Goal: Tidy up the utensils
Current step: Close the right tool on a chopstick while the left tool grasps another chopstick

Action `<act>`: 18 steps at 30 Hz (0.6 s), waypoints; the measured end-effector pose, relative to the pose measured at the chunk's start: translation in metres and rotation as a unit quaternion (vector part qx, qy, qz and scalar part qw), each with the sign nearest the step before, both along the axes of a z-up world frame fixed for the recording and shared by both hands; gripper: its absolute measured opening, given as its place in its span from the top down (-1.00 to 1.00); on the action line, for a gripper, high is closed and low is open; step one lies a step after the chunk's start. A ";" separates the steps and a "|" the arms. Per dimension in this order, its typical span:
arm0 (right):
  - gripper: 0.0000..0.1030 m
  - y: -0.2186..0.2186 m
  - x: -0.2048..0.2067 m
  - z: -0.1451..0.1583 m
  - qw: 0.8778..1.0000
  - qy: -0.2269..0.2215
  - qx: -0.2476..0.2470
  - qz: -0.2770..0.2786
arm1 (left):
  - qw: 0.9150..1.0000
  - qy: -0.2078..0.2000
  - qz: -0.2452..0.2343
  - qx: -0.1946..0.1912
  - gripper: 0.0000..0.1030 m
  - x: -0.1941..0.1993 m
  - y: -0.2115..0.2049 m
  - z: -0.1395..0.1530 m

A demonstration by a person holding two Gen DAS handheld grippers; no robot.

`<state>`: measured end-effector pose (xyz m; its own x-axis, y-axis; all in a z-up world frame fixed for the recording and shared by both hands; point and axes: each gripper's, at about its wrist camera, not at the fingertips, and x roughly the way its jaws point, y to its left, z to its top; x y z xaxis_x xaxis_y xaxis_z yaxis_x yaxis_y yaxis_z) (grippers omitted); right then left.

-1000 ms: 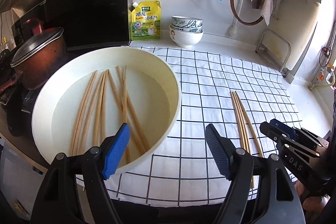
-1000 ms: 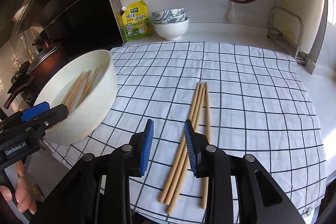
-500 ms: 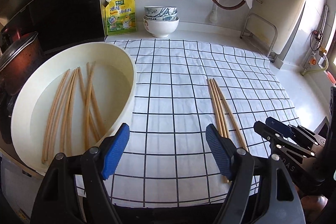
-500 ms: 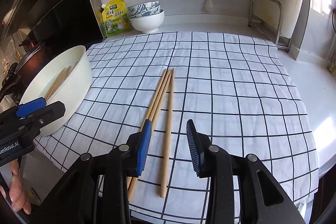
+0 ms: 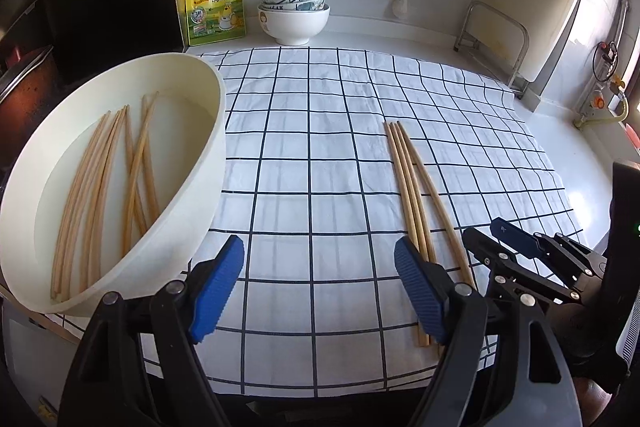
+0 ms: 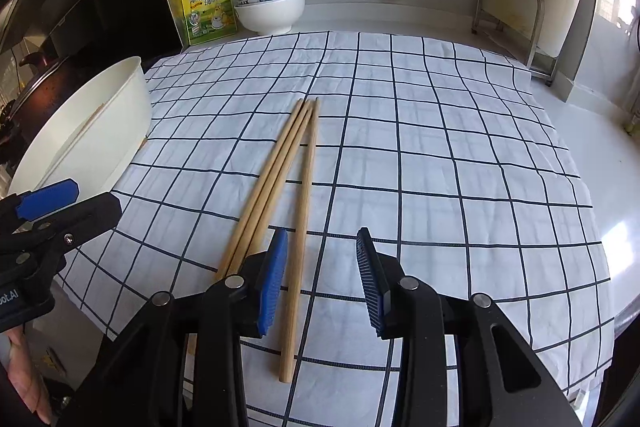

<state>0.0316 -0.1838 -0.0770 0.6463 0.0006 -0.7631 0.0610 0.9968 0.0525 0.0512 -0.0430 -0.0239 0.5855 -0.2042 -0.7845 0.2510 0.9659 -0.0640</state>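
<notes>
Several chopsticks (image 5: 100,195) lie loose in the wide cream basin (image 5: 208,163) at the far left, which sits on the left edge of the checked cloth (image 5: 312,155); behind the basin a dark pot with a lid (image 5: 24,83) stands by the black stove wall. The left gripper (image 5: 318,283) hovers low over the near edge of the cloth with its blue pads spread wide and nothing between them, its left finger just beside the basin wall and its right finger (image 5: 420,291) overlapping the near ends of the sticks on the cloth. Toward the back, a yellow seasoning pouch (image 5: 216,7) leans against the wall, and next to it is a stack of bowls (image 5: 294,13), two patterned ones nested in a plain white one. Right of centre, three chopsticks on the cloth (image 6: 280,179) lie lengthwise, far tips close together; two run side by side and the third splays off to the right at the near end. The right gripper (image 6: 322,283) hangs above their near ends, jaws apart and holding nothing, with the splayed stick passing just inside its left pad. Farther right, a metal rack (image 6: 508,15) stands on the white counter (image 6: 624,211) by the wall.
</notes>
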 end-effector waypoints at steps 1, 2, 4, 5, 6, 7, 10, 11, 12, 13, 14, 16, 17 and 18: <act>0.33 0.001 0.002 -0.002 1.000 0.003 -0.004 0.000 | 1.000 0.001 0.000 0.001 -0.50 0.000 -0.001 -0.001; 0.33 0.001 0.003 -0.004 1.000 0.005 -0.005 0.001 | 1.000 0.003 -0.001 0.002 -0.50 0.001 -0.002 -0.002; 0.33 0.003 0.006 -0.008 1.000 0.010 -0.007 0.002 | 1.000 0.006 0.000 0.003 -0.50 0.002 -0.003 -0.005; 0.33 0.004 0.007 -0.009 1.000 0.012 -0.009 0.003 | 1.000 0.008 0.000 0.003 -0.50 0.003 -0.003 -0.006; 0.33 0.005 0.008 -0.010 1.000 0.014 -0.011 0.003 | 1.000 0.010 0.000 0.002 -0.50 0.004 -0.003 -0.007; 0.33 0.006 0.009 -0.011 1.000 0.015 -0.012 0.003 | 1.000 0.012 -0.001 0.002 -0.50 0.004 -0.003 -0.008; 0.33 0.008 0.013 -0.013 1.000 0.017 -0.019 0.005 | 1.000 0.015 -0.001 0.001 -0.50 0.007 -0.004 -0.011; 0.33 0.008 0.013 -0.014 1.000 0.018 -0.023 0.005 | 1.000 0.017 -0.001 0.001 -0.50 0.007 -0.004 -0.012; 0.33 0.009 0.014 -0.014 0.999 0.017 -0.029 0.005 | 1.000 0.018 -0.002 0.002 -0.50 0.007 -0.005 -0.012; 0.33 0.010 0.014 -0.014 0.999 0.016 -0.032 0.004 | 1.000 0.020 -0.003 0.002 -0.50 0.008 -0.006 -0.013; 0.33 0.010 0.015 -0.014 0.999 0.016 -0.032 0.004 | 1.000 0.021 -0.003 0.003 -0.50 0.008 -0.006 -0.014; 0.33 0.010 0.015 -0.014 0.999 0.016 -0.033 0.005 | 1.000 0.023 -0.003 0.002 -0.50 0.010 -0.008 -0.015; 0.34 0.010 0.015 -0.014 0.999 0.015 -0.035 0.007 | 1.000 0.024 -0.003 0.002 -0.50 0.010 -0.008 -0.015; 0.36 0.011 0.016 -0.014 0.999 0.014 -0.037 0.011 | 1.000 0.025 -0.004 0.002 -0.50 0.011 -0.009 -0.016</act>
<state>0.0473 -0.1730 -0.0907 0.6245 -0.0425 -0.7798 0.0404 0.9989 -0.0221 0.0619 -0.0523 -0.0400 0.5436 -0.2060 -0.8137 0.2551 0.9641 -0.0736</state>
